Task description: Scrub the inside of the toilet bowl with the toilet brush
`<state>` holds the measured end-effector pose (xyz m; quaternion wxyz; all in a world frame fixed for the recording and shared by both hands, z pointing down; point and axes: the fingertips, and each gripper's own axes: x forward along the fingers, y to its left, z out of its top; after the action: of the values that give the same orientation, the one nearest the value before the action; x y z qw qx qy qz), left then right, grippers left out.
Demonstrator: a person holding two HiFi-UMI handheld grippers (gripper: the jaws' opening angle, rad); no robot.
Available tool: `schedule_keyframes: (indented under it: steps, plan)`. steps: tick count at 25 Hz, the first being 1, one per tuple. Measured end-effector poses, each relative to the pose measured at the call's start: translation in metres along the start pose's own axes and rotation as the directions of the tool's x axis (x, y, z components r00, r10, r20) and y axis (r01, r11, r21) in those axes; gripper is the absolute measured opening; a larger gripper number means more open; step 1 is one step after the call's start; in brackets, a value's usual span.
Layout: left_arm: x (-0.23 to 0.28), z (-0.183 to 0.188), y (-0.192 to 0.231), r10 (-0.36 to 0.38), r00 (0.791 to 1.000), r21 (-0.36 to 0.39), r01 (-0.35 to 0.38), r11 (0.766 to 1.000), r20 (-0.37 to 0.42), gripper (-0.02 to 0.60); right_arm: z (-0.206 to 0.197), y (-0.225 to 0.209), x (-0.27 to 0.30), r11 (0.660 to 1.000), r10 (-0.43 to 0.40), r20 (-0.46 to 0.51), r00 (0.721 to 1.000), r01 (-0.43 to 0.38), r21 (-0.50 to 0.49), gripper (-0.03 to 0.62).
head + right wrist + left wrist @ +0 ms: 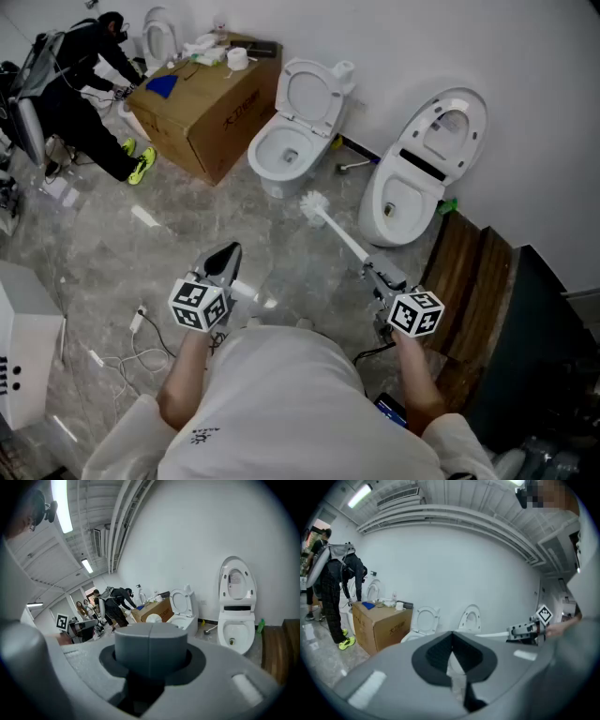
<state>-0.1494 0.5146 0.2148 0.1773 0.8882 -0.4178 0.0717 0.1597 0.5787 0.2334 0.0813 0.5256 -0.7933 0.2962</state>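
Two white toilets stand against the far wall: the left toilet point(291, 141) with its seat up, and the right toilet point(412, 178) with its lid up. My right gripper point(368, 270) is shut on the white handle of the toilet brush point(328, 220). The brush's bristle head hangs over the floor between the two toilets, outside either bowl. In the right gripper view the brush head point(153, 618) shows just past the shut jaws, with the left toilet point(180, 611) behind it. My left gripper point(228, 251) is held over the floor, jaws shut on nothing.
A cardboard box point(202, 108) with small items on top sits left of the toilets. A person in black point(84, 84) bends over beside it. Wooden planks point(473, 281) lie at the right; a cable point(141, 347) and a white cabinet point(23, 347) at the left.
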Motion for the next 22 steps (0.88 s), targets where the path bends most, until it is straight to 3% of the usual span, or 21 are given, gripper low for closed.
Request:
schedule_keyframes:
  steps: [11, 22]
  plan:
    - [-0.013, 0.003, 0.019, -0.017, 1.000, 0.005, 0.017, 1.000, 0.003, -0.013, -0.001, 0.022, 0.010, 1.000, -0.015, 0.003, 1.000, 0.015, -0.004, 0.146]
    - [-0.025, -0.004, 0.035, -0.057, 0.998, 0.019, 0.057, 0.998, -0.011, -0.014, -0.010, 0.034, 0.024, 0.997, -0.045, -0.003, 0.999, 0.045, 0.055, 0.146]
